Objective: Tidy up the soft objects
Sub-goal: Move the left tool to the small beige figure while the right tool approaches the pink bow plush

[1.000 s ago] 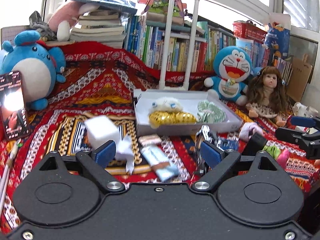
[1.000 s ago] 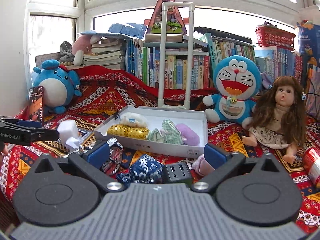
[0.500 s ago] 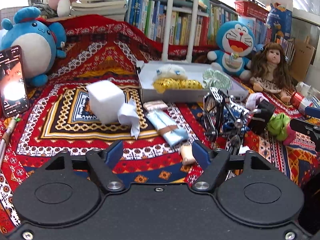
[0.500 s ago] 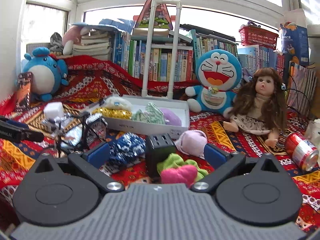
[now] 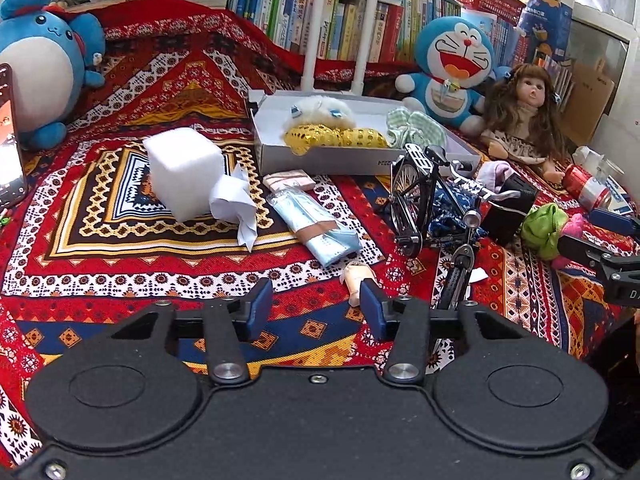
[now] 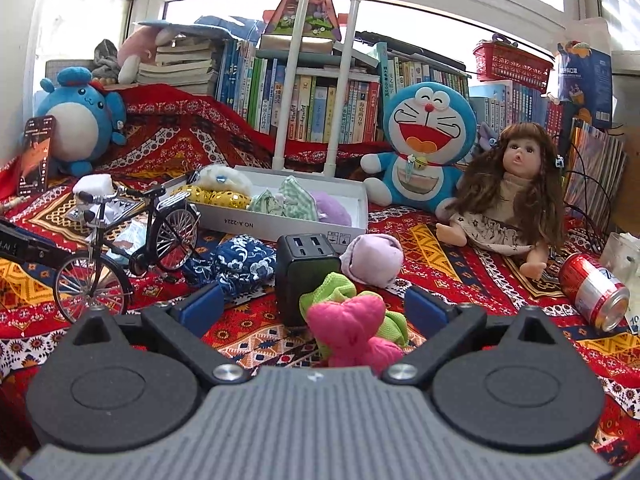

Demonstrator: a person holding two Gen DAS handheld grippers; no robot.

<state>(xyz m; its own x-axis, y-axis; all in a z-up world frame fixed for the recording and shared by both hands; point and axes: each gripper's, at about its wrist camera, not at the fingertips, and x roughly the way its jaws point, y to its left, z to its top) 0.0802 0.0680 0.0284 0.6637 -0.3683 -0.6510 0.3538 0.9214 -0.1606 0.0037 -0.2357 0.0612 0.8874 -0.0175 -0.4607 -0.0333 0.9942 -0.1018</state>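
Observation:
My right gripper [image 6: 312, 306] stands open low over the patterned cloth. A pink and green soft toy [image 6: 352, 328] lies between its fingers, and neither pad touches it. Just beyond it lie a lilac soft pouch [image 6: 372, 258] and a blue patterned cloth bundle [image 6: 240, 260]. The white box [image 6: 280, 224] behind them holds a white plush, a yellow sequined piece, a green checked cloth and a purple piece. My left gripper [image 5: 316, 310] is closing its jaws over bare cloth with nothing between them. A small beige item [image 5: 358, 280] lies just past its right finger.
A black model bicycle [image 5: 432, 208] and a black charger block [image 6: 306, 268] stand among the soft things. A white foam cube [image 5: 182, 172], a crumpled tissue [image 5: 236, 200] and a blue packet [image 5: 316, 228] lie left. A doll [image 6: 512, 192], a soda can [image 6: 592, 288] and plush toys ring the cloth.
Both grippers have come down toward the cloth. The left jaws have narrowed a good deal. The pink and green toy, earlier out of sight, now lies between the right fingers.

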